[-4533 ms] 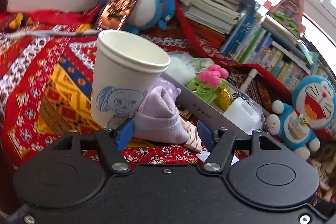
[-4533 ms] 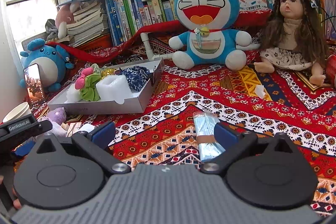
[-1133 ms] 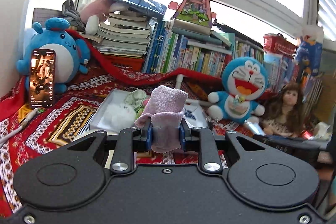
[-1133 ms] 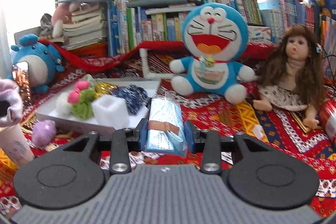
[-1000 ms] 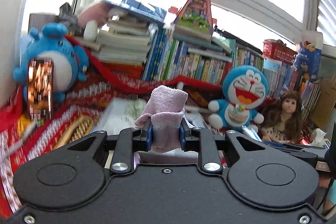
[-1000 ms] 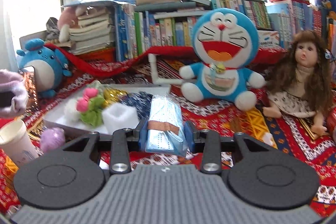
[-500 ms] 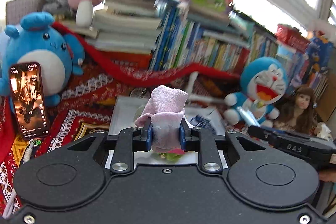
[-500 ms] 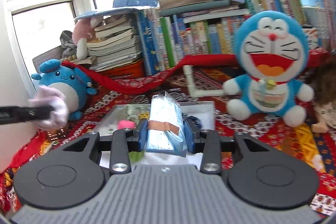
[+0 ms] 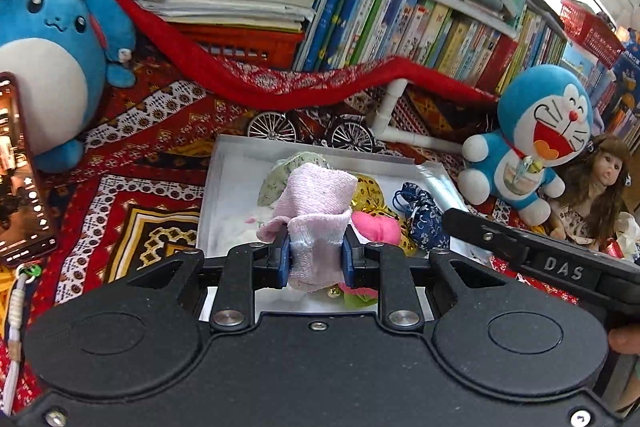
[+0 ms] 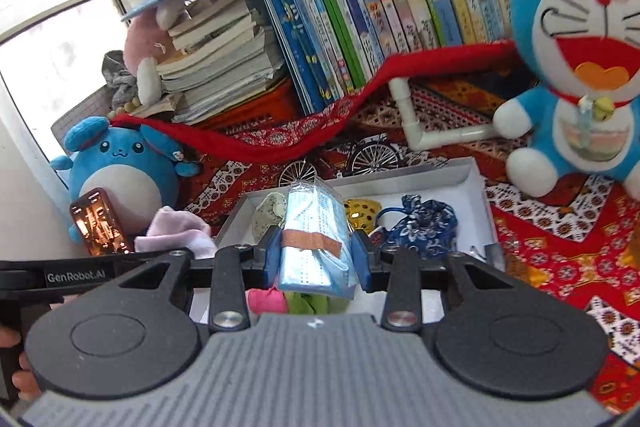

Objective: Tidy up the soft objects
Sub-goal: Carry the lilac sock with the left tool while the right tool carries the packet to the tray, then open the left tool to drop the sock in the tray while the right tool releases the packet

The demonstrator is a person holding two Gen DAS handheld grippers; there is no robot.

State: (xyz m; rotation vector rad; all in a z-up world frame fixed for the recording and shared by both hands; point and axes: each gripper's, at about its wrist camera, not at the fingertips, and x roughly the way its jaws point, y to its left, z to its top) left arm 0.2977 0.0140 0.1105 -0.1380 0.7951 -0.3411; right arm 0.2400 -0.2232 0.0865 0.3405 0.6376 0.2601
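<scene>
While left fingers [image 9: 285, 259] clamp the upright pink cloth [image 9: 316, 215], right fingers [image 10: 273, 259] clamp the mask pack [image 10: 316, 239] lengthwise, pointing away.

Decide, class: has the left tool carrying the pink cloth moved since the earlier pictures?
Yes. The left tool, shut on the pink cloth, has moved from beside the paper cup to over the white tray.
</scene>
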